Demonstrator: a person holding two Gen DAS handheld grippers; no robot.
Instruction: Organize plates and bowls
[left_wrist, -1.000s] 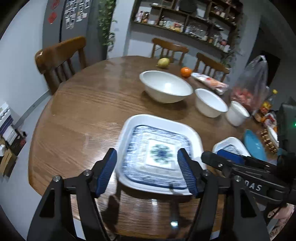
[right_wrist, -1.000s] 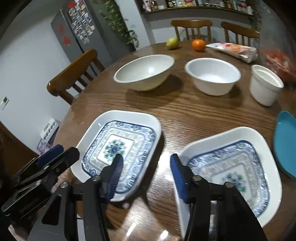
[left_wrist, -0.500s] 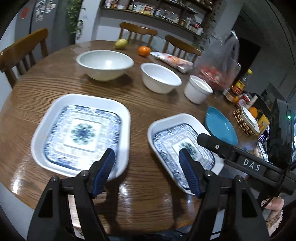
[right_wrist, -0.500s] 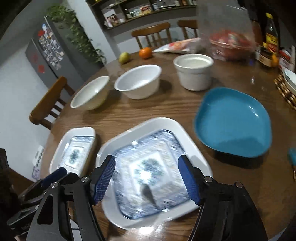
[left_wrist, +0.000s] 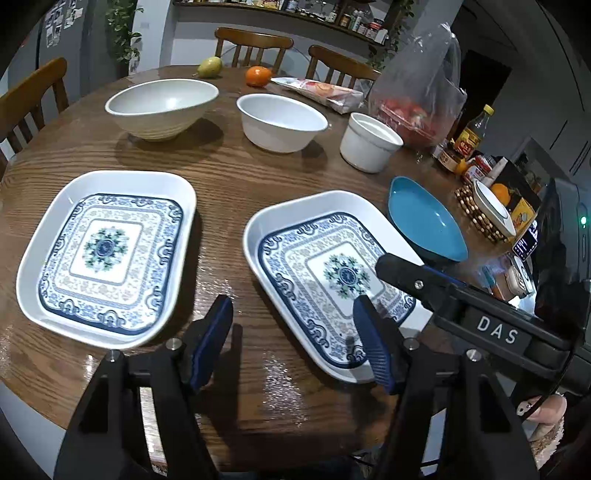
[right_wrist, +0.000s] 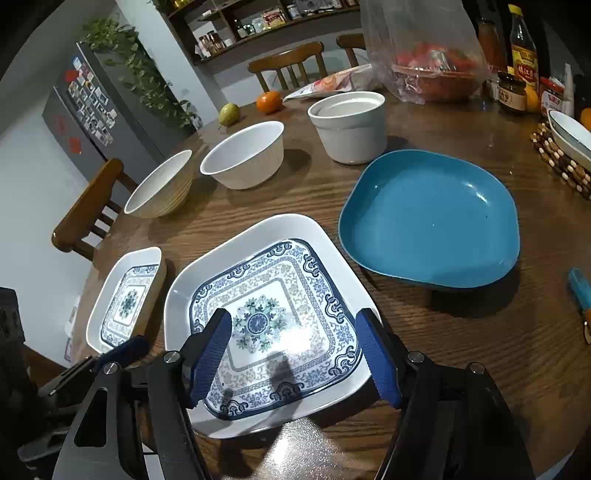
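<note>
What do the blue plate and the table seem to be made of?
Blue plate: probably glazed ceramic or melamine; even teal colour, small glossy highlights; which one is unclear.
Table: wood or wood veneer with glossy varnish; visible grain and bright reflections.

Table: round, wood-grain (left_wrist: 236, 177).
Near: two patterned square plates (left_wrist: 107, 251) (left_wrist: 325, 273), side by side, apart.
Right: teal plate (right_wrist: 432, 218).
Far: three white bowls (left_wrist: 162, 103) (left_wrist: 280, 120) (left_wrist: 369, 146); orange (left_wrist: 258, 75), pear (left_wrist: 209, 67) beyond.

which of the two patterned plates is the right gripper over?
The right gripper hovers open over the patterned plate beside the teal plate; the other patterned plate lies further left.
</note>
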